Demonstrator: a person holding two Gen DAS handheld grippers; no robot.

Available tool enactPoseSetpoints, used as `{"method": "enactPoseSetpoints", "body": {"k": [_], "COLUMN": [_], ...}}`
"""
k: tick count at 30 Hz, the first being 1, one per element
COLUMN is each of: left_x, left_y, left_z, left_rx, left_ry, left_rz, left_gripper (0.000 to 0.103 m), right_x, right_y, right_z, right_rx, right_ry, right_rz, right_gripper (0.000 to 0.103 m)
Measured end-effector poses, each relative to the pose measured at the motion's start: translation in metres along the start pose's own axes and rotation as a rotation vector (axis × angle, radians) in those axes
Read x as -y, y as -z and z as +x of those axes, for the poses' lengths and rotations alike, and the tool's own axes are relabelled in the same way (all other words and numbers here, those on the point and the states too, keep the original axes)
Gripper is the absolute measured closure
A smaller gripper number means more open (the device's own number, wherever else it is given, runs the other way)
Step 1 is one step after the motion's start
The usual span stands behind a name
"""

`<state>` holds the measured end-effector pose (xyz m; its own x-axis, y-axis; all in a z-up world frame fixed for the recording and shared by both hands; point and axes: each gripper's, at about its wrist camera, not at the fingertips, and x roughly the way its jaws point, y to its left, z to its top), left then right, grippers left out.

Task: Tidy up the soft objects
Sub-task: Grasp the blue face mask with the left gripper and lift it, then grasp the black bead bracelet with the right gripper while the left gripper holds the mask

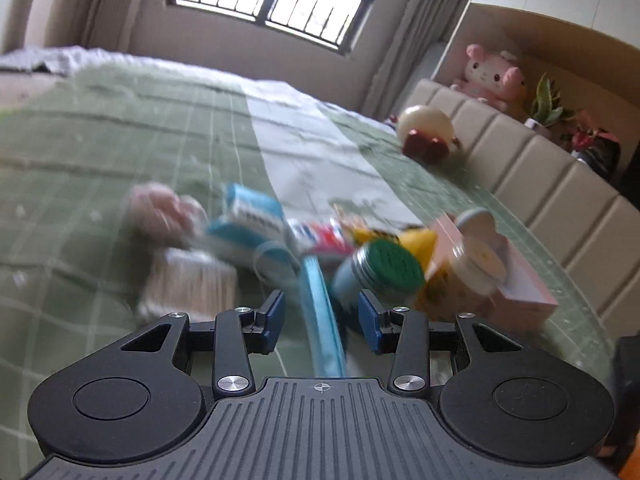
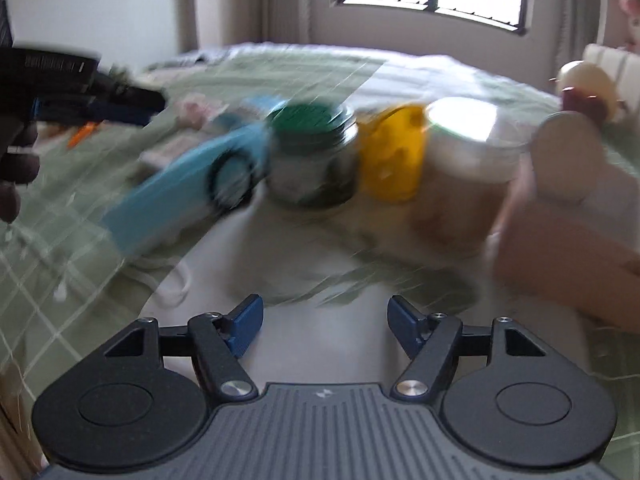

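Observation:
Both views are motion-blurred. A pile of small items lies on the green checked bedspread: a flat light-blue case, a green-lidded jar, a yellow pouch, a white-lidded tub, a pink box, a blue-and-white pack and a pink soft item. My left gripper is open, its fingers either side of the blue case's near end. My right gripper is open and empty, just short of the green-lidded jar and the blue case.
A round cream plush with dark red feet lies near the padded headboard. A pink plush and plants sit on the ledge behind. The left gripper and a hand show at the left of the right wrist view. A white sheet strip runs under the right gripper.

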<state>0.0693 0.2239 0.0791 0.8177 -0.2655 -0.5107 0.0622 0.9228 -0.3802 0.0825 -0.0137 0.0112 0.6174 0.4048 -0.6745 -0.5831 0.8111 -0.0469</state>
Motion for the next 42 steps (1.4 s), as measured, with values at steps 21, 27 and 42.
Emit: {"method": "enactPoseSetpoints", "body": {"k": [21, 27, 42], "left_x": [-0.011, -0.038, -0.066], "left_y": [0.053, 0.058, 0.074], "left_z": [0.012, -0.031, -0.053], "left_rx": [0.002, 0.043, 0.001], "left_ry": [-0.051, -0.051, -0.021], "left_rz": [0.011, -0.094, -0.128], "left_gripper": [0.090, 0.090, 0.089], "right_x": [-0.008, -0.056, -0.097], "right_y": [-0.004, -0.032, -0.074], "right_z": [-0.001, -0.005, 0.060], "right_rx": [-0.004, 0.112, -0.007], "right_ry": [-0.037, -0.076, -0.163], "right_rz": [-0.051, -0.218, -0.215], "right_gripper": [0.010, 0.017, 0.063]}}
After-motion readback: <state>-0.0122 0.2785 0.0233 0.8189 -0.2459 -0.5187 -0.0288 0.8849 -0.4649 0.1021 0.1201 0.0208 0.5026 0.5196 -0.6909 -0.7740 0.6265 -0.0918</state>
